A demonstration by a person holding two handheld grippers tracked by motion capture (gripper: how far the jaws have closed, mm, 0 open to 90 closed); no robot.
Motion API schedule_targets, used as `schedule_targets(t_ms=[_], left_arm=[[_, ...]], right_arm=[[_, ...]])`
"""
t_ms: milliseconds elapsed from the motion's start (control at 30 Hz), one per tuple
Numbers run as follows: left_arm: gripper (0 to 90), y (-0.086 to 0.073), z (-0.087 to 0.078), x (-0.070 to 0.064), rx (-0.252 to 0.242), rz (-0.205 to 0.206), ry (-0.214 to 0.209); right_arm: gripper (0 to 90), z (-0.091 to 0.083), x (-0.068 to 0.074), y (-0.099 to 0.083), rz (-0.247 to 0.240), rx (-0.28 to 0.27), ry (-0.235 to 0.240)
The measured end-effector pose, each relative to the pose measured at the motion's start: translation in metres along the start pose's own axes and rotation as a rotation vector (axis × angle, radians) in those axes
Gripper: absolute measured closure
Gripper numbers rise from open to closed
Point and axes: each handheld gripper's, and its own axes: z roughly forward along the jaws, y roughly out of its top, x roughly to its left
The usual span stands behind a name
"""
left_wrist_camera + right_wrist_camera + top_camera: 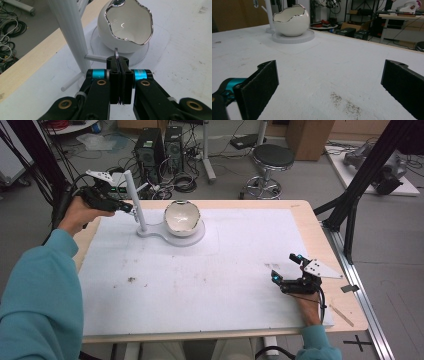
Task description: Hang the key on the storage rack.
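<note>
A white egg-shaped bowl (182, 218) with a silver jagged rim sits on the round base of a white stand (155, 234). The stand's upright post (135, 200) carries short side pegs (96, 58). My left gripper (131, 208) is at the post, just left of the bowl. Its jaws are shut on a thin metal ring (116, 53) that pokes out above the tips, close to a peg (96, 58). My right gripper (285, 266) rests low over the table's right front, open, with nothing between its pads (265, 80).
A white mat (210, 270) covers most of the wooden table, with dark specks (345, 105) just ahead of the right gripper. Behind the table stand computer towers (150, 147), a stool (272, 160) and floor cables. A black frame leg (350, 205) rises at the right.
</note>
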Motion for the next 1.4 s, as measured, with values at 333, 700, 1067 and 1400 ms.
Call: schedule_targets(t_ms=[333,700,1067,1400], left_arm=[[88.2,-0.003,0.004,0.007,0.005,-0.008,0.02],[83.8,-0.006,0.008,0.013,-0.033,-0.017,0.067],[11.7,-0.039,-0.031,-0.003,-0.206,-0.031,0.239],[1.7,-0.083,-0.05,-0.061,-0.391,0.03,0.134]], right_arm=[[0.6,0.0,0.0,0.0,0.001,0.0,0.001],[0.6,0.0,0.0,0.0,0.006,0.0,-0.007],[0.6,0.0,0.0,0.0,0.004,0.001,-0.003],[0.6,0.0,-0.002,-0.001,0.016,-0.004,-0.005]])
